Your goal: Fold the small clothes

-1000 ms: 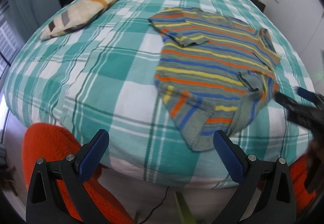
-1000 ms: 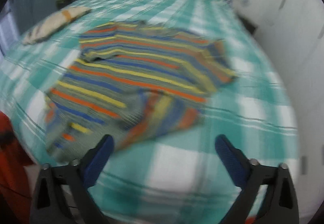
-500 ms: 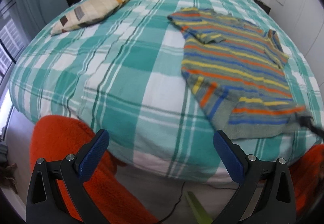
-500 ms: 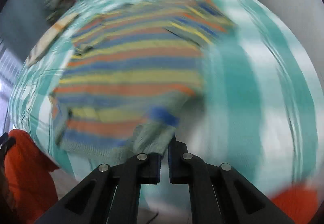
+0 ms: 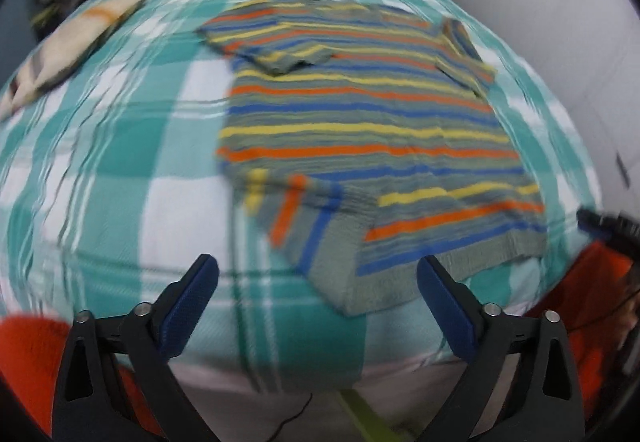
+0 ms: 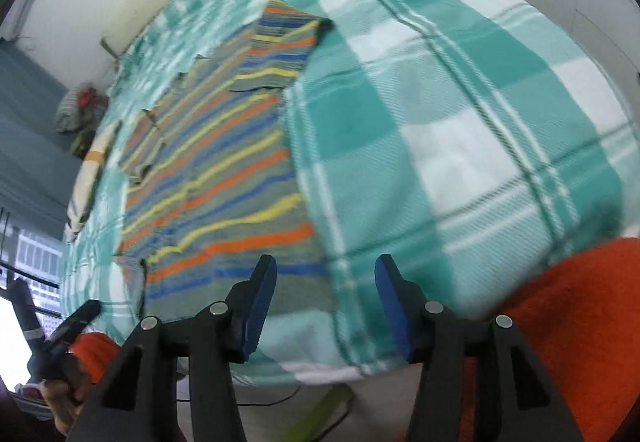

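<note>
Striped shirt point(image 5: 360, 130) flat on checked bed point(image 5: 120, 146), ahead of both tools. Left tool point(image 5: 318, 282) wide apart, closing slightly, empty above folded hem corner. Right tool point(image 6: 326, 282) opening, empty, beside hem.

Before you, the striped T-shirt point(image 5: 360, 130) lies flat on the bed point(image 5: 120, 146), its near left hem corner folded over onto the body. A pillow point(image 5: 68, 46) sits on the bed, well apart to the shirt's left.
</note>
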`<control>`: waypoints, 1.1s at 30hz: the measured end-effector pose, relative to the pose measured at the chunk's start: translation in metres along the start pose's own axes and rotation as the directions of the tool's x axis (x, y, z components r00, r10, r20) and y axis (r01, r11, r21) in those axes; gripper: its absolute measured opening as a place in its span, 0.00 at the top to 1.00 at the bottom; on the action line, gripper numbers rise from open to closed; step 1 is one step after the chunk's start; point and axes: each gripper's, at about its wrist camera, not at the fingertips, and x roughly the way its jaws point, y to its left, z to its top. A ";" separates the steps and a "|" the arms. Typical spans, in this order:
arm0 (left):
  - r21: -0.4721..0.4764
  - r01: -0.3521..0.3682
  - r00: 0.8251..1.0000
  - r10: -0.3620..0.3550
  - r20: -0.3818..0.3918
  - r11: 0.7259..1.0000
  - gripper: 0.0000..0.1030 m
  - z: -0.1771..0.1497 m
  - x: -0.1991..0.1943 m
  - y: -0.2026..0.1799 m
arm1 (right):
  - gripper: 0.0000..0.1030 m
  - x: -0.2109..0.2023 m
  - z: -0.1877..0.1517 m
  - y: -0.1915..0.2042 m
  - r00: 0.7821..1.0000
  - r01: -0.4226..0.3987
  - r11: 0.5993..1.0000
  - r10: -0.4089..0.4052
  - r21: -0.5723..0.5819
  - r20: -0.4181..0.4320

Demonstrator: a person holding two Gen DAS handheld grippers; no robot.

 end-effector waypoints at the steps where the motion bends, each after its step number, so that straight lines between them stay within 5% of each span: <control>1: 0.041 -0.021 1.000 0.021 0.003 0.999 0.11 0.002 0.006 -0.009 | 0.49 0.003 -0.002 0.007 1.000 -0.004 1.000 0.004 -0.006 0.006; 4: 0.145 -0.152 0.988 0.152 0.012 0.978 0.26 0.006 0.038 -0.026 | 0.50 0.018 -0.011 0.027 1.000 -0.024 0.999 0.024 -0.034 0.000; 5: 0.144 -0.190 0.981 0.193 -0.003 0.971 0.49 0.007 0.050 -0.025 | 0.50 0.021 -0.013 0.029 0.999 -0.032 0.999 0.031 -0.044 -0.011; 6: 0.118 -0.190 0.980 0.195 -0.032 0.975 0.84 0.007 0.059 -0.019 | 0.50 0.025 -0.013 0.031 0.999 -0.034 0.998 0.033 -0.053 -0.017; 7: 0.078 -0.173 0.983 0.177 -0.040 0.982 0.95 0.005 0.059 -0.011 | 0.50 0.024 -0.015 0.031 0.999 -0.031 0.998 0.030 -0.062 -0.019; 12: -0.076 -0.077 0.997 0.075 -0.024 0.994 0.96 -0.023 0.007 0.037 | 0.50 0.006 -0.011 0.016 1.000 -0.004 0.999 0.005 -0.051 0.014; 16: -0.180 -0.073 0.990 0.049 -0.132 0.981 0.95 -0.055 -0.010 0.078 | 0.49 -0.004 -0.003 -0.003 1.000 0.014 1.000 -0.014 -0.024 0.010; 17: -0.212 -0.074 0.990 0.045 -0.137 0.975 0.89 -0.058 -0.013 0.087 | 0.50 -0.004 0.000 -0.008 1.000 0.005 1.000 -0.005 -0.016 0.000; 20: -0.311 -0.021 0.997 -0.005 -0.083 0.950 0.26 -0.056 -0.022 0.101 | 0.49 0.003 0.012 -0.018 0.996 -0.072 0.997 0.073 0.020 -0.043; 21: -0.324 -0.013 0.999 -0.001 -0.043 0.946 0.18 -0.052 -0.024 0.103 | 0.49 0.007 0.015 -0.020 0.992 -0.103 0.994 0.105 0.031 -0.068; 23: -0.294 0.004 1.000 -0.004 -0.001 0.956 0.18 -0.039 -0.019 0.101 | 0.50 0.024 0.022 -0.020 0.969 -0.189 0.981 0.192 0.035 -0.153; 25: -0.246 0.000 0.999 -0.008 -0.033 0.969 0.22 -0.030 0.000 0.096 | 0.49 0.043 0.026 -0.015 0.957 -0.186 0.982 0.176 -0.019 -0.229; 27: -0.222 0.011 0.996 -0.030 -0.081 0.975 0.44 -0.025 0.022 0.091 | 0.50 0.059 0.026 -0.007 0.951 -0.178 0.980 0.149 -0.085 -0.270; 29: -0.201 0.042 0.990 -0.068 -0.126 0.979 0.56 -0.024 0.038 0.086 | 0.50 0.079 0.023 0.001 0.933 -0.212 0.970 0.166 -0.115 -0.320; 31: -0.180 0.052 0.988 -0.077 -0.132 0.982 0.83 -0.026 0.043 0.082 | 0.51 0.098 0.020 0.011 0.917 -0.254 0.955 0.188 -0.152 -0.352; 32: -0.180 0.073 0.985 -0.100 -0.144 0.981 0.97 -0.027 0.042 0.081 | 0.67 0.102 0.018 0.015 0.918 -0.254 0.951 0.180 -0.175 -0.353; 33: -0.189 0.084 0.982 -0.113 -0.149 0.978 0.97 -0.028 0.039 0.081 | 0.94 0.104 0.019 0.018 0.919 -0.258 0.947 0.178 -0.193 -0.352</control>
